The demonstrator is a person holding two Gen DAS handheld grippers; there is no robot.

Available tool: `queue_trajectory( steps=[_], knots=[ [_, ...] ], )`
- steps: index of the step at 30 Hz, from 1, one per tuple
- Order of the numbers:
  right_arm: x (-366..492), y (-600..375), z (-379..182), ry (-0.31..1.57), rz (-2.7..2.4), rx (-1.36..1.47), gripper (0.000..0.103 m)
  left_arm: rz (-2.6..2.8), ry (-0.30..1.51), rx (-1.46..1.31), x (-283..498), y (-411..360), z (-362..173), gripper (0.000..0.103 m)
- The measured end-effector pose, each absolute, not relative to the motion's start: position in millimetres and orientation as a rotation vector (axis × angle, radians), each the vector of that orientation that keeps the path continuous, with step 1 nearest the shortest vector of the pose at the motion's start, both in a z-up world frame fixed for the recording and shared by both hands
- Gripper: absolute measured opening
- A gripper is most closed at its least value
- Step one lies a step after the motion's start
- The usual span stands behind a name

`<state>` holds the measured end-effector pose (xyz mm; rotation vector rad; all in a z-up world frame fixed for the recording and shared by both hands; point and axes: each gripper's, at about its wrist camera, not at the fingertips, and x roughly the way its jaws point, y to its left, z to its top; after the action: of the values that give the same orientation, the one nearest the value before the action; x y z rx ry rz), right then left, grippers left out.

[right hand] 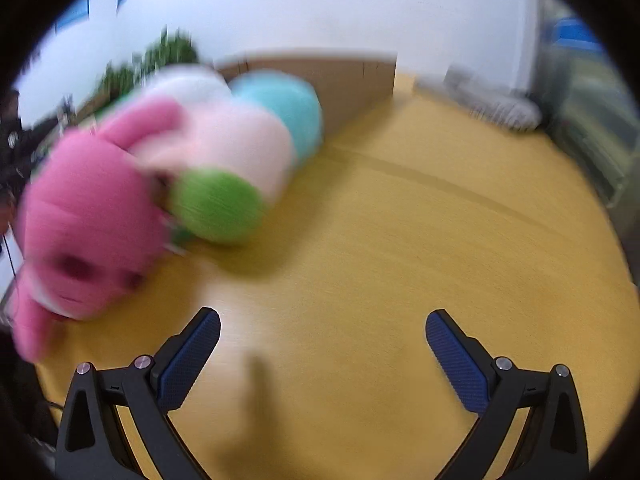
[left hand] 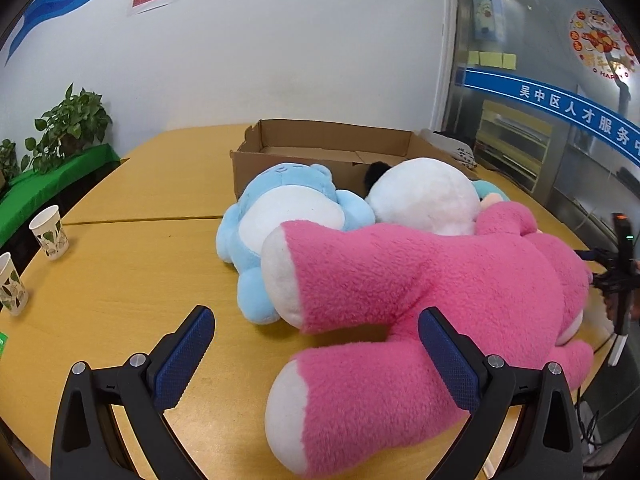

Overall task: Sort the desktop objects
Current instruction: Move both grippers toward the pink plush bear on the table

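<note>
Your left gripper (left hand: 316,336) has its jaws spread wide, and the near leg of the pink plush bear (left hand: 440,280) lies between the 2 blue pads (left hand: 188,356) without being pinched; the right-hand pad sits against the fur, the left-hand pad stands apart over bare table (left hand: 120,248). Taking the pink plush bear as the landmark: a light blue plush (left hand: 280,216) lies touching it on the far left side, a white plush (left hand: 424,196) touches it just behind, and the open cardboard box (left hand: 304,152) stands behind both. 2 paper cups (left hand: 50,232) stand well to the left of the bear, near the table edge, with a potted plant (left hand: 72,120) beyond them. Your right gripper (right hand: 322,334) also has its jaws spread wide, holding nothing, over bare table. In this blurred view the pink plush bear (right hand: 80,216) lies to the far left of the jaws, with a green ball-shaped part (right hand: 218,206), a pale pink plush (right hand: 236,148) and a teal plush (right hand: 288,112) pressed against it toward the cardboard box (right hand: 344,80).
</note>
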<state>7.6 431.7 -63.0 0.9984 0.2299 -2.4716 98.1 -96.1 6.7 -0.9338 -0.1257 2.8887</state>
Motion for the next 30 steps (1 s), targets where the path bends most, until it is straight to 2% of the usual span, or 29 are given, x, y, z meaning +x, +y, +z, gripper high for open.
queue_trajectory(
  steps=[4,9,13,18,24,30],
  knots=[
    [106.6,401.7,-8.1,0.099,-2.597,0.707,0.103,2.831,-0.163,-0.912,99.8,-94.9,6.2,0.103],
    [168.1,363.5,16.4,-0.088,-2.713,0.534,0.103,2.736,-0.201,-0.890,101.6,-90.7,5.6,0.103],
    [166.3,337.1,7.4,-0.070,-2.728,0.529,0.103,2.722,-0.173,-0.929,104.6,-83.7,3.9,0.103],
    [135.3,316.8,-11.6,-0.117,-2.666,0.736,0.103,2.711,-0.231,-1.000,107.7,-87.3,-3.6,0.103],
    [132.9,286.2,-17.6,-0.127,-2.613,0.712,0.103,2.746,-0.264,-1.038,99.0,-88.1,-7.0,0.103],
    [132.9,259.1,-28.6,-0.049,-2.655,0.740,0.103,2.785,-0.222,-1.063,93.1,-81.6,-13.8,0.103]
  ],
)
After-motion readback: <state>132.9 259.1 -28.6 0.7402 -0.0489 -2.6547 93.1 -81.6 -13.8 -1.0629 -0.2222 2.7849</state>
